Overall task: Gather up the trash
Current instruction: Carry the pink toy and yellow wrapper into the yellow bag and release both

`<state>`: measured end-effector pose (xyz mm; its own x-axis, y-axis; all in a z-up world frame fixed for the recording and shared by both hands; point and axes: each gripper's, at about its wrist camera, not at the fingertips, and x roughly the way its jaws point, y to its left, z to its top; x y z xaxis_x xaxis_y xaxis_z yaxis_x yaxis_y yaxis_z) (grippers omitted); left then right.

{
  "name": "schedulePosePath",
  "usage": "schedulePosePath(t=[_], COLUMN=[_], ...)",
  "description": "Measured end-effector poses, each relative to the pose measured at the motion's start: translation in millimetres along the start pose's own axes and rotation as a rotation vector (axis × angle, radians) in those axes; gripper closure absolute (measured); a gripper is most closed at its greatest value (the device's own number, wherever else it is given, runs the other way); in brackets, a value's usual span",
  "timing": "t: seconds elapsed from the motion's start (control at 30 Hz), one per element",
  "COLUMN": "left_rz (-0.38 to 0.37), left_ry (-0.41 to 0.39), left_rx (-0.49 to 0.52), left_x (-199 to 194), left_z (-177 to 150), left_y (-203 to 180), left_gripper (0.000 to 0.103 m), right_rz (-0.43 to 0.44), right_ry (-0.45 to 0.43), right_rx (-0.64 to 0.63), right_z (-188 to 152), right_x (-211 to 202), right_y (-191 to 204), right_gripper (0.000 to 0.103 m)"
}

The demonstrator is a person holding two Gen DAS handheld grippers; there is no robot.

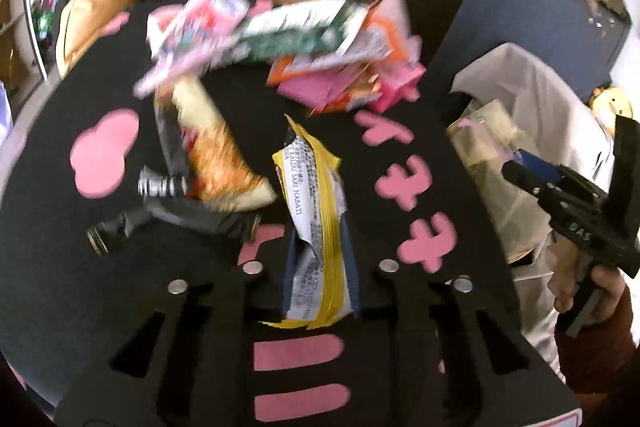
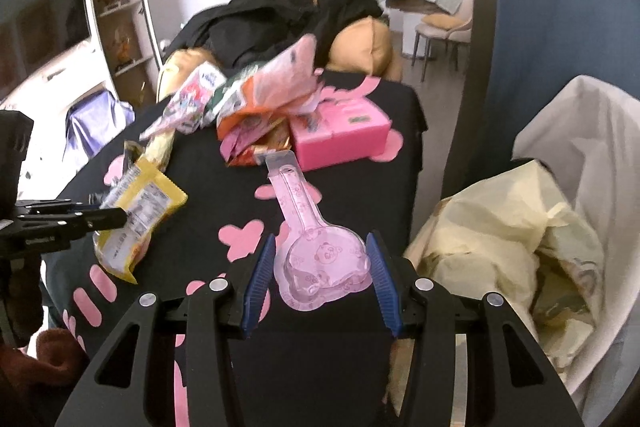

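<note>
The left gripper (image 1: 316,291) is clamped on a yellow wrapper (image 1: 316,227), which fills the lower centre of the left wrist view; in the right wrist view it hangs at mid-left, lifted off the black cloth with pink shapes (image 2: 352,187). The right gripper (image 2: 320,279) holds a clear pink plastic blister shell (image 2: 324,263) between its blue pads (image 2: 260,279), jaws about half apart, the shell's narrow neck pointing up the frame. The lined trash bin (image 2: 560,187) stands at the right edge of that view, already holding pale crumpled bags. More wrappers and a pink box (image 2: 340,131) are still heaped on the cloth, upper centre.

Risks, as I judge them: the wrapper is thin and slick and held at one end, so a quick swing could slide it free short of the bin. The shell is gripped by its rounded edges, so it may pop out or rotate
</note>
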<state>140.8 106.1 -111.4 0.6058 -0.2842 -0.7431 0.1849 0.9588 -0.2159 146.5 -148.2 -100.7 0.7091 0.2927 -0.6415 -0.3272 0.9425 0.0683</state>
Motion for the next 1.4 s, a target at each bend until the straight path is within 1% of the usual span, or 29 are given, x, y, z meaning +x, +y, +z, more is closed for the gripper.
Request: schedulePosePath(t=[0.1, 0.2, 0.27, 0.33, 0.43, 0.47, 0.5, 0.57, 0.63, 0.77, 0.87, 0.93, 1.0, 1.07, 1.13, 1.23, 1.3, 1.33, 1.37, 1.4], left_rz=[-0.014, -0.049, -0.083, -0.15, -0.223, -0.244, -0.282, -0.346, -0.393, -0.437, -0.459, -0.461, -0.433, -0.403, -0.361, -0.307, -0.285, -0.272, -0.265, -0.258], left_ry=[-0.074, -0.135, -0.167, -0.191, -0.223, -0.219, -0.198, -0.14, -0.084, -0.011, 0.059, 0.105, 0.113, 0.105, 0.102, 0.086, 0.071, 0.058, 0.049, 0.036], left_rx=[0.035, 0.072, 0.099, 0.135, 0.205, 0.218, 0.228, 0.23, 0.245, 0.272, 0.271, 0.277, 0.27, 0.239, 0.201, 0.184, 0.183, 0.187, 0.19, 0.194], left_x=[-20.8, -35.6, -39.8, -39.0, -23.9, -16.2, -2.8, 26.7, 58.5, 109.9, 147.9, 169.2, 175.8, 176.4, 171.5, 157.5, 143.5, 134.3, 127.4, 119.3], left_z=[14.3, 35.2, 51.3, 70.0, 90.5, 94.6, 100.0, 107.5, 110.5, 109.0, 104.5, 100.8, 94.8, 94.2, 96.9, 95.3, 92.6, 90.5, 88.4, 85.8], left_y=[-17.1, -38.8, -57.6, -85.0, -129.4, -141.6, -157.2, -183.0, -210.7, -251.2, -273.3, -279.7, -280.3, -269.2, -253.2, -230.6, -213.7, -205.7, -199.9, -193.0], left_gripper=[0.084, 0.084, 0.084, 0.083, 0.083, 0.083, 0.083, 0.083, 0.083, 0.083, 0.083, 0.073, 0.058, 0.053, 0.051, 0.051, 0.05, 0.05, 0.048, 0.046], right_rz=[-0.01, -0.04, -0.088, -0.141, -0.239, -0.273, -0.288, -0.348, -0.381, -0.394, -0.396, -0.385, -0.35, -0.314, -0.267, -0.201, -0.163, -0.155, -0.153, -0.153], right_ry=[-0.034, -0.077, -0.115, -0.149, -0.183, -0.192, -0.195, -0.205, -0.204, -0.182, -0.161, -0.151, -0.139, -0.131, -0.11, -0.047, 0.031, 0.061, 0.11, 0.136], right_rx=[0.008, -0.002, -0.011, -0.004, 0.024, 0.038, 0.044, 0.07, 0.099, 0.187, 0.224, 0.241, 0.259, 0.26, 0.258, 0.247, 0.244, 0.241, 0.23, 0.222], right_z=[4.2, 9.3, 14.3, 18.4, 19.9, 19.1, 18.7, 14.6, 9.9, -1.6, -10.4, -14.6, -17.1, -17.6, -16.4, -16.1, -17.5, -18.5, -20.5, -21.0], right_x=[-13.2, -31.2, -49.0, -67.2, -91.0, -99.9, -104.2, -117.6, -124.6, -128.0, -123.0, -116.2, -105.3, -94.5, -77.5, -42.2, -5.6, 7.5, 27.5, 36.7], right_y=[-9.0, -19.3, -32.4, -50.7, -84.6, -99.0, -106.7, -131.9, -153.7, -192.8, -209.4, -211.3, -213.4, -212.4, -207.8, -200.7, -195.2, -191.8, -187.4, -185.8], right_gripper=[0.058, 0.058, 0.058, 0.058, 0.058, 0.058, 0.058, 0.058, 0.058, 0.058, 0.058, 0.058, 0.058, 0.058, 0.058, 0.058, 0.058, 0.058, 0.058, 0.058])
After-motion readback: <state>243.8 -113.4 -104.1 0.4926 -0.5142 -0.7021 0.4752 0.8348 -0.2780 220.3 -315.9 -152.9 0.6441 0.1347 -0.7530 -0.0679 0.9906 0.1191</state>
